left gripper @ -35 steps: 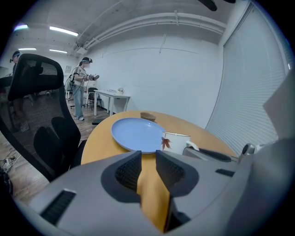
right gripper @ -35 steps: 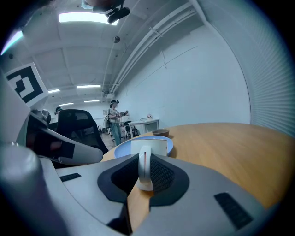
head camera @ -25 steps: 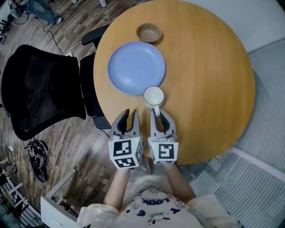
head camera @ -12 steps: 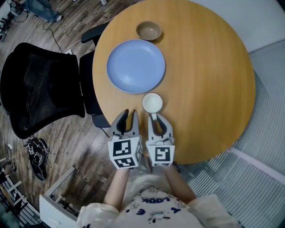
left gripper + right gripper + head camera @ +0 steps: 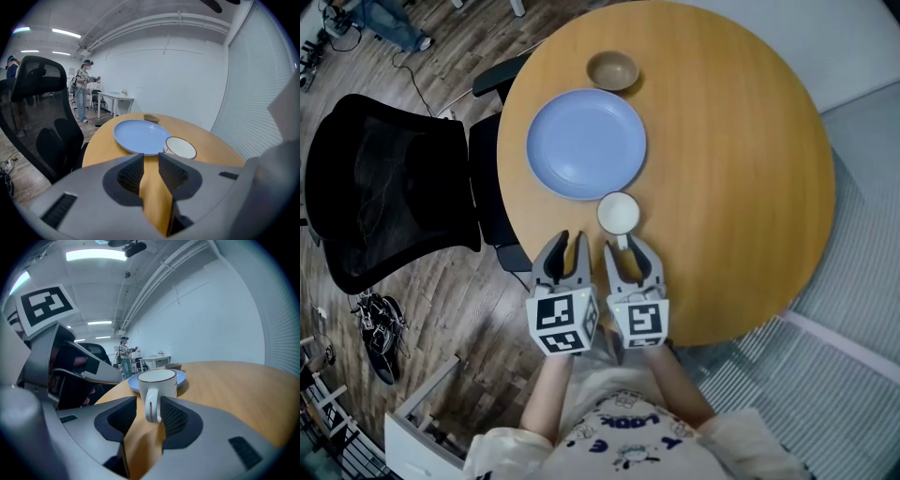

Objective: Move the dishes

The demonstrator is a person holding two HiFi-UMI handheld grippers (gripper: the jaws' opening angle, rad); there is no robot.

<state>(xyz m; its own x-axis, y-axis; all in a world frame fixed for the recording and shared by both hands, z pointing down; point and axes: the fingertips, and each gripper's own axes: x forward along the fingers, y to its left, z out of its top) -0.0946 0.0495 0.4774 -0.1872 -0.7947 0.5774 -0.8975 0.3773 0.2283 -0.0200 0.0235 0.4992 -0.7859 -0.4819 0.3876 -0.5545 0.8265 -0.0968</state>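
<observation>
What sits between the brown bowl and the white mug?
The blue plate fills the stretch between the brown bowl and the white mug. The head view shows it best.

On the table [image 5: 750, 187], the cup [image 5: 619, 213] stands just before the plate [image 5: 586, 142], the bowl [image 5: 612, 69] behind.

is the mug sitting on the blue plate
No, the mug stands on the wooden table, just beside the blue plate.
</observation>
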